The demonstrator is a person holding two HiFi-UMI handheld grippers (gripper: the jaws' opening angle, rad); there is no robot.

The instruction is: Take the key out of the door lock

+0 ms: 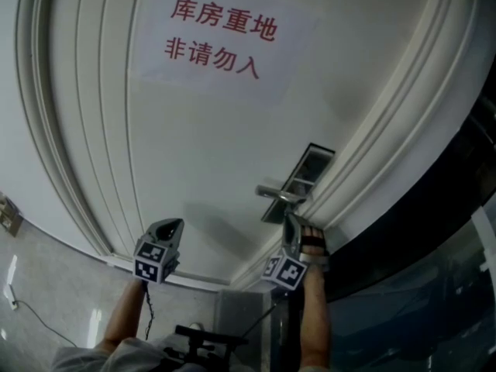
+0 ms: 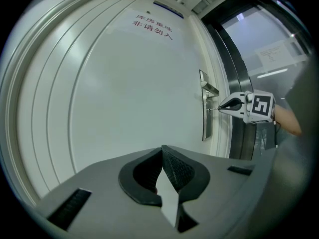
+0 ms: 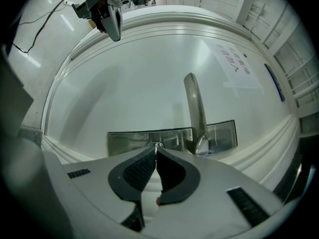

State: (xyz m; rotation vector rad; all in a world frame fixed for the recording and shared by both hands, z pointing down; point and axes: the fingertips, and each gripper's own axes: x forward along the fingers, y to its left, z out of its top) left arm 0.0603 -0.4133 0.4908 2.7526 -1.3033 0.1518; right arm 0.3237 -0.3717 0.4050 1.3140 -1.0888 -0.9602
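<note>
Clamping the key (image 3: 156,145) at its tips, the right gripper (image 3: 156,149) hides the shaft (visible only from the closed left gripper (image 2: 162,149)).

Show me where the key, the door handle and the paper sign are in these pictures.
key (image 3: 155,144), right gripper view, on its metal head.
door handle (image 3: 194,108), right gripper view, middle of the lever.
paper sign (image 1: 221,41), head view, centre of the sheet.
</note>
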